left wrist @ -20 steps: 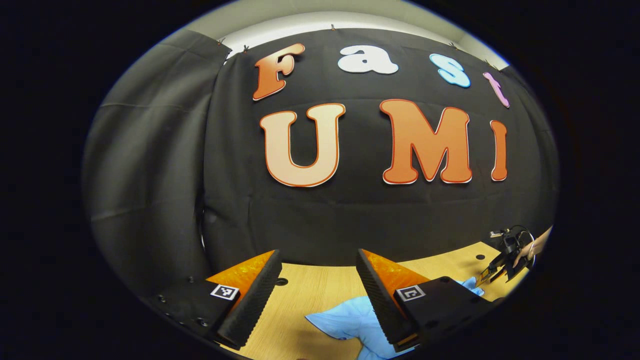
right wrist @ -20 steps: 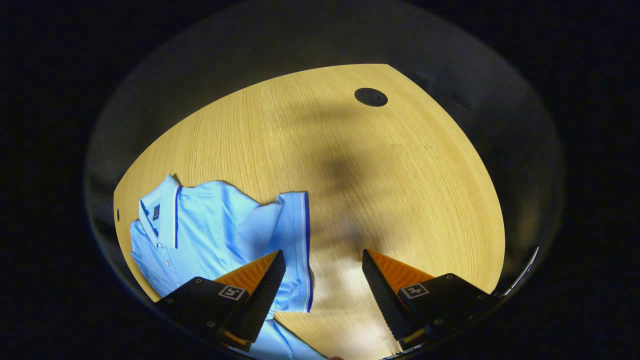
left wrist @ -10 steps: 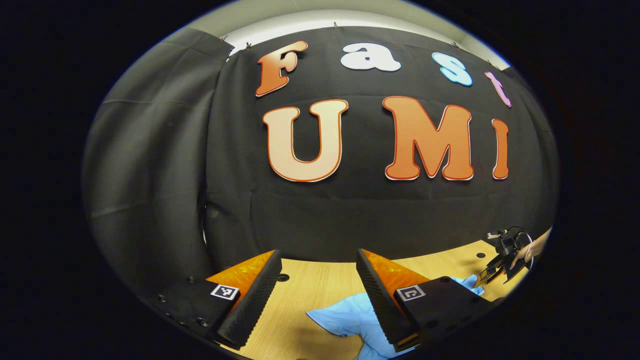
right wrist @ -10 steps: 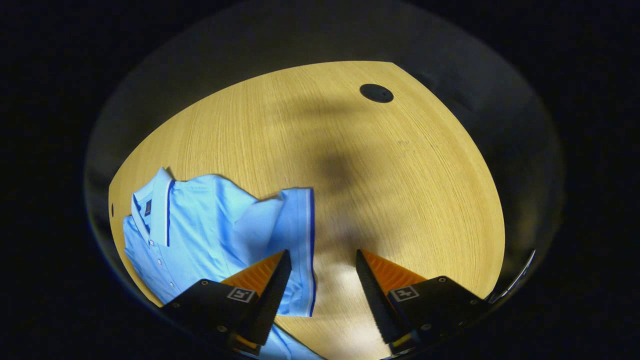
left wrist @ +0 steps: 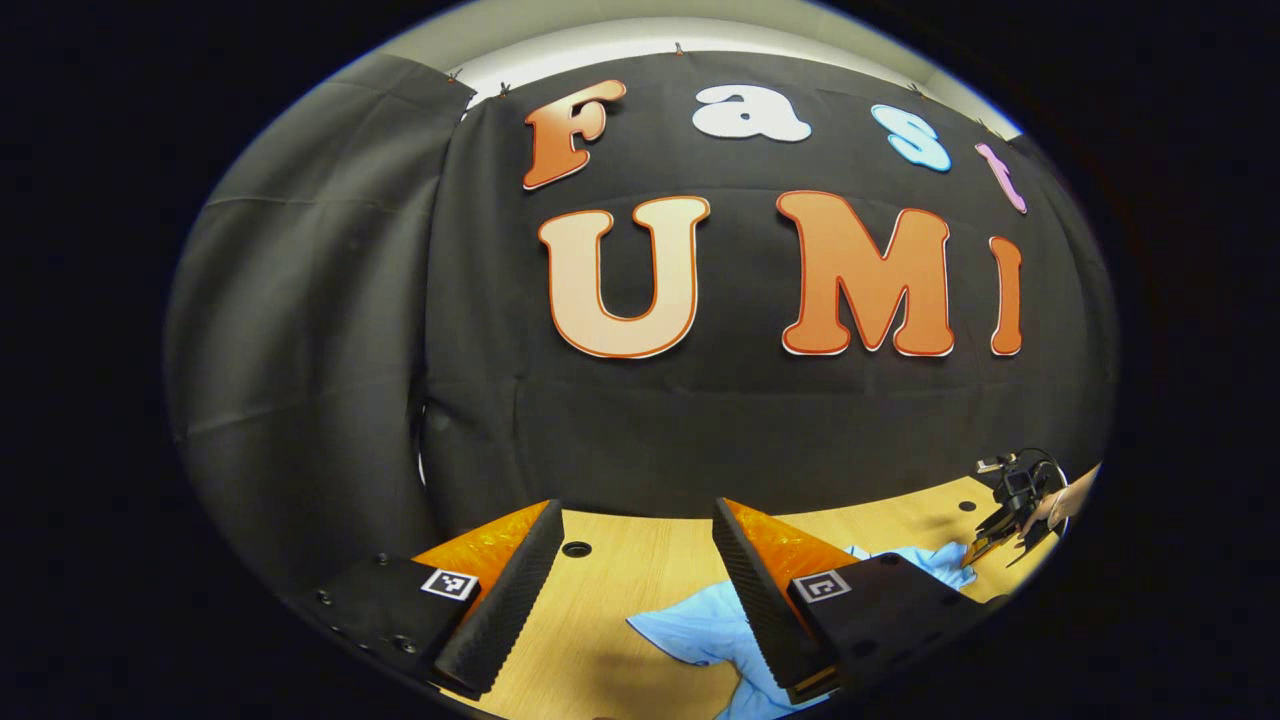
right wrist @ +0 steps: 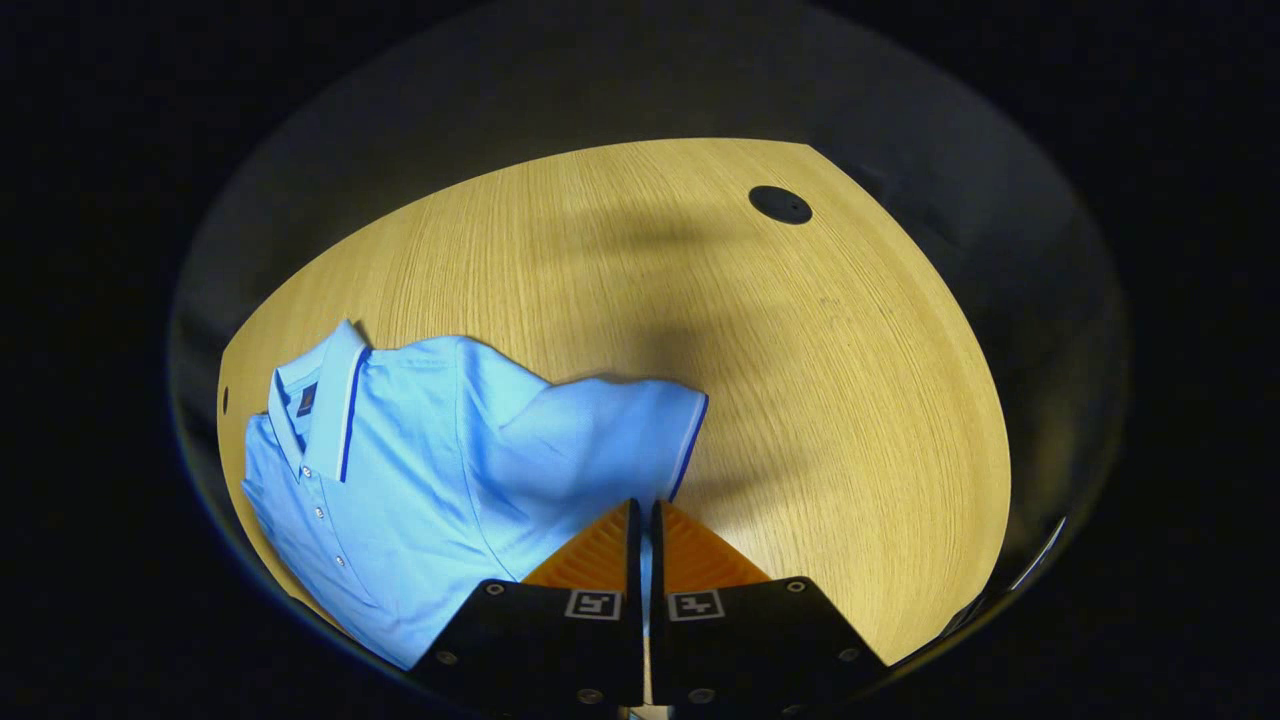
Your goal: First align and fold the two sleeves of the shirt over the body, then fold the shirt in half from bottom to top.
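A light blue polo shirt (right wrist: 420, 470) lies on the wooden table (right wrist: 800, 380), its collar (right wrist: 330, 405) at the left in the right gripper view. Its sleeve (right wrist: 620, 430), edged with a dark blue stripe, rises off the table into my right gripper (right wrist: 641, 512), which is shut on the sleeve's cuff. In the left gripper view my left gripper (left wrist: 640, 530) hangs open above the table with nothing between its fingers. The shirt's other sleeve (left wrist: 700, 630) lies just beneath it. Far right in that view, the right gripper (left wrist: 985, 548) and a hand hold blue cloth.
A round black hole (right wrist: 780, 204) sits in the tabletop at the far right in the right gripper view, and another hole (left wrist: 576, 549) lies near the left gripper. The black cloth wall (left wrist: 300, 350) stands close behind the table's far edge.
My right gripper went from open beside the sleeve's striped cuff to shut on it, and the sleeve now lifts off the table. The left gripper stayed open, drifting slightly.
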A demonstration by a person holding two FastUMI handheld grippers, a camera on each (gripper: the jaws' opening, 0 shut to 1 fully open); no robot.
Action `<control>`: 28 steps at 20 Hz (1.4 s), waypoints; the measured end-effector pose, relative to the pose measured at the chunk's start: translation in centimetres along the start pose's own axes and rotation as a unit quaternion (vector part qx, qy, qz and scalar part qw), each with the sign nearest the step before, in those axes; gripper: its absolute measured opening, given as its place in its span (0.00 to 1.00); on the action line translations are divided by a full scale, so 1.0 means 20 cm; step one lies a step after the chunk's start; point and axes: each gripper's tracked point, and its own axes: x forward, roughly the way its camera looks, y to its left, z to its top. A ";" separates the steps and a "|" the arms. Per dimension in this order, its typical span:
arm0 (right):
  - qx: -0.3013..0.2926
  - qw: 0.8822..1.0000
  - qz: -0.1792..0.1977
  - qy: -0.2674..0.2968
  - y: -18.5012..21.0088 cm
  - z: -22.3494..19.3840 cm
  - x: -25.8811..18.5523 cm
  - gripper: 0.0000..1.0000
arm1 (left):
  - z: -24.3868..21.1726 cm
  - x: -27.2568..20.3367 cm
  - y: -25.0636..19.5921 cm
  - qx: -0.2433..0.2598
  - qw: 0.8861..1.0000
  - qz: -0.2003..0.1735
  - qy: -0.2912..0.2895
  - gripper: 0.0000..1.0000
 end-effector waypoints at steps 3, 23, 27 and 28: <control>0.006 1.000 0.004 -0.018 0.02 0.04 -0.08 0.03 | 0.00 -0.01 0.09 -0.003 1.000 0.010 -0.001 0.98; -0.153 0.981 0.078 -0.085 0.90 -0.04 -0.59 0.02 | 0.00 -0.11 0.50 -0.009 1.000 0.026 -0.014 0.98; -0.166 0.978 0.107 -0.061 1.07 -0.15 -0.54 0.04 | -0.03 -0.13 0.54 -0.004 0.999 0.032 -0.011 0.98; -0.169 0.978 0.111 -0.058 1.10 -0.16 -0.53 0.06 | -0.04 -0.13 0.55 -0.004 0.999 0.034 -0.008 0.98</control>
